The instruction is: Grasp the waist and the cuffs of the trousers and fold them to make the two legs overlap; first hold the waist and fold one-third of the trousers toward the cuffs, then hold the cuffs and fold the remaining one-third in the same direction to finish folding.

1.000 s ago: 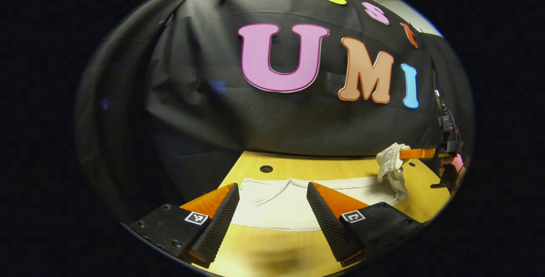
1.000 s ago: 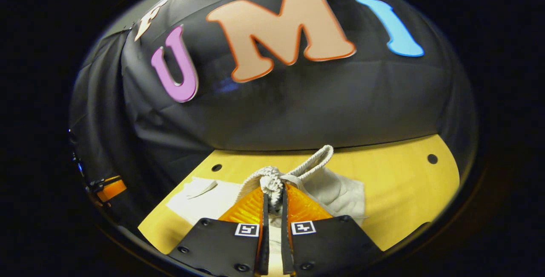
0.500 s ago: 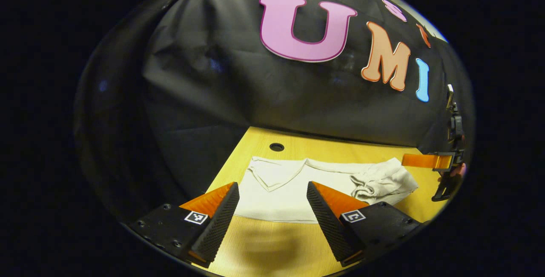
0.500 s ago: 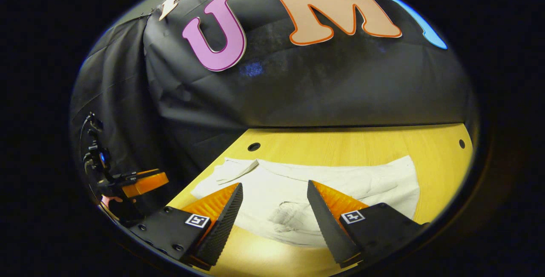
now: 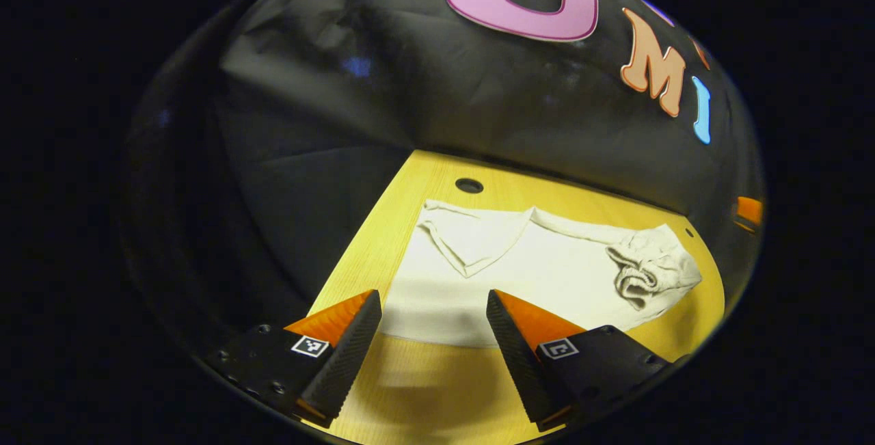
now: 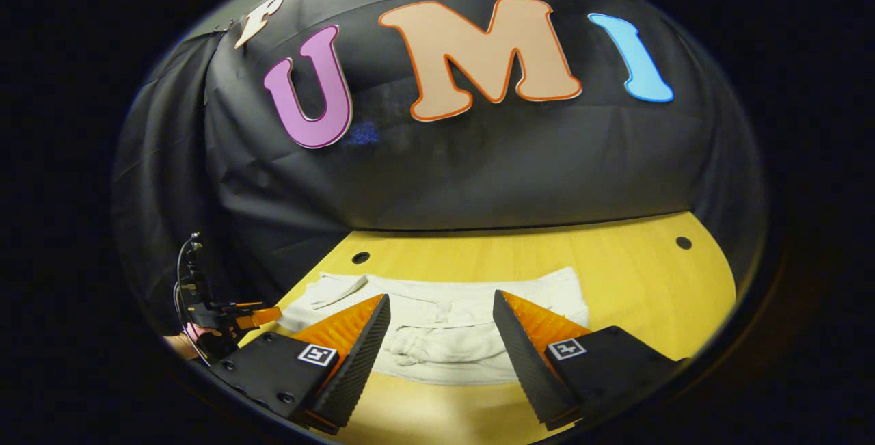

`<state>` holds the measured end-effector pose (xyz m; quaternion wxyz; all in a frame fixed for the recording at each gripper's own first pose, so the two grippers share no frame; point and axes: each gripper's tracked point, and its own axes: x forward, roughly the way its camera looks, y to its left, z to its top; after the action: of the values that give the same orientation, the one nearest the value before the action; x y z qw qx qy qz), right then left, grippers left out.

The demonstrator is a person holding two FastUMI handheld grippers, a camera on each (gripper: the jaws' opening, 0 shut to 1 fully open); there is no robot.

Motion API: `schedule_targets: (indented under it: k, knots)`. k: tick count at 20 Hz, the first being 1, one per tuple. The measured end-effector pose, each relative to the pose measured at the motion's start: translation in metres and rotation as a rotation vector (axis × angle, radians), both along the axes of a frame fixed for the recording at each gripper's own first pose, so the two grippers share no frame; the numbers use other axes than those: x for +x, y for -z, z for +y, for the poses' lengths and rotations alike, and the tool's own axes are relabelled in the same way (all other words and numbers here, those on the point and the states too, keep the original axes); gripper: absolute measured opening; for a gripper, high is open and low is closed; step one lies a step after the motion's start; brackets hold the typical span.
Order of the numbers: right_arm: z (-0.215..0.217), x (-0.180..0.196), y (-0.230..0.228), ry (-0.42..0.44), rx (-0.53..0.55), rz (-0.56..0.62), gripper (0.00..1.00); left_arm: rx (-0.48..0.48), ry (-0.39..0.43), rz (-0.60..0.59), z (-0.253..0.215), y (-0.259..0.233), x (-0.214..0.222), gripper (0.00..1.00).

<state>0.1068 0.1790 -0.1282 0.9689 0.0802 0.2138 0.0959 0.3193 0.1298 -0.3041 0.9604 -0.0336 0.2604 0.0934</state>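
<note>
Trousers (image 5: pixel 547 274) lie flat on our wooden table (image 5: pixel 383 240), cream fabric with the gathered waist (image 5: pixel 649 274) folded over toward three o'clock in the left gripper view. Our left gripper (image 5: pixel 431 335) hangs above the near edge, fingers spread apart and holding nothing. Our right gripper (image 6: pixel 441 335) likewise stands wide apart over the bunched waist (image 6: pixel 437 342), touching no cloth.

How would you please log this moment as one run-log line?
left hand-held gripper: open, above table | right hand-held gripper: open | trousers: flat, waist end folded over, ungripped
</note>
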Motion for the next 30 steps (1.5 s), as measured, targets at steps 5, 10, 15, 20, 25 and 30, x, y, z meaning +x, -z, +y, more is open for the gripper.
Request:
schedule_targets:
  k: [5,10,15,20,25,30]
  knots:
    - [-0.038,-0.022,-0.008,0.087,-0.051,-0.008,0.96,0.024,-0.013,0.072,0.015,0.033,0.007,0.95]
    - [-0.051,-0.027,-0.014,0.142,0.004,-0.006,0.96,0.082,0.0,0.136,0.02,0.044,0.005,0.93]
    - [-0.052,-0.032,-0.015,0.149,0.008,-0.006,0.96,0.079,-0.006,0.148,0.018,0.042,0.006,0.81]
    - [-0.045,-0.039,-0.015,0.132,-0.002,-0.005,0.92,0.023,0.043,0.131,-0.009,0.046,0.015,0.16]
    - [-0.05,-0.05,-0.016,0.134,-0.019,0.004,0.92,0.014,0.033,0.132,-0.012,0.044,0.016,0.0]
    - [-0.065,-0.06,-0.02,0.145,-0.016,0.003,0.92,-0.083,0.019,0.063,-0.039,0.019,0.024,0.0]
